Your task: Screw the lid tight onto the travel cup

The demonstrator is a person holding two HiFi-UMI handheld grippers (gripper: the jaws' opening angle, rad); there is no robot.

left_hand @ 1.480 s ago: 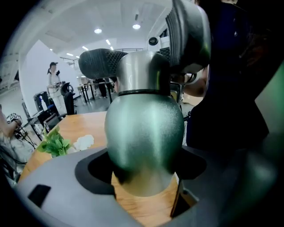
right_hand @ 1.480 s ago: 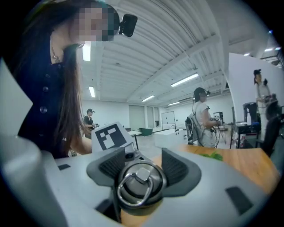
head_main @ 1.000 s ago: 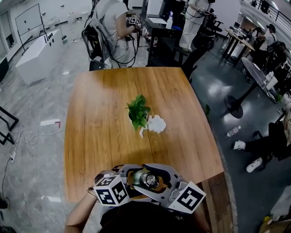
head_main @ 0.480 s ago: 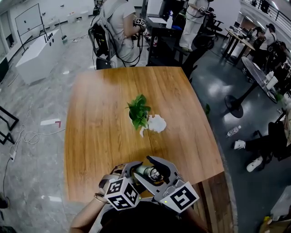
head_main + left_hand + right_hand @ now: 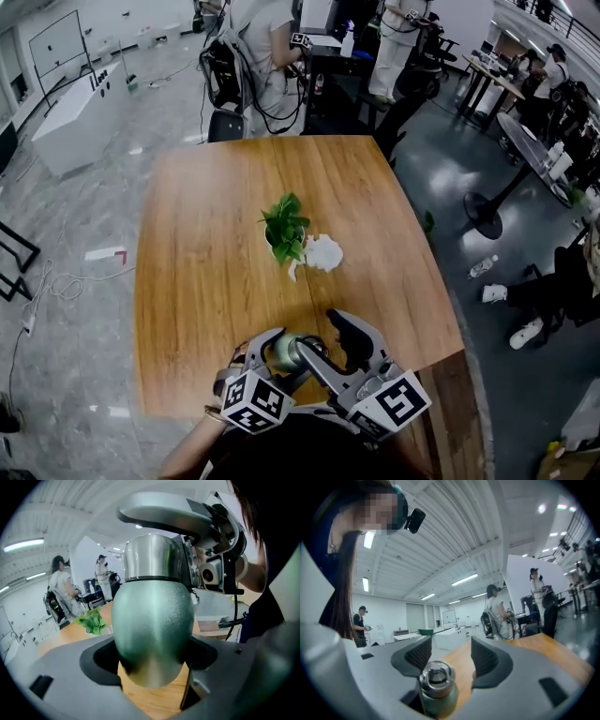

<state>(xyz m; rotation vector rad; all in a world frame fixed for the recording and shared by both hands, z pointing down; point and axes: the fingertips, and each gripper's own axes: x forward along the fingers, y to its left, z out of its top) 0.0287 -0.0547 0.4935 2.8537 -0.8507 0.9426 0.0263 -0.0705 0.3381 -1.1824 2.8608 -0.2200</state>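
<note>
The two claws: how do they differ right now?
The left claw is clamped on the cup, while the right claw stands open, having just widened. The left claw grips the cup's green body, whereas the right claw sits at the other end, with the lid between its jaws but not squeezed. Both are grey, hand-held, and meet at the same cup.

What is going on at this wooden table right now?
A person works with two handheld grippers at the table. The left gripper is clamped on the green travel cup above the near edge. The right gripper has just been opening its jaws, which stand apart around the metal lid on the cup, not gripping it.
</note>
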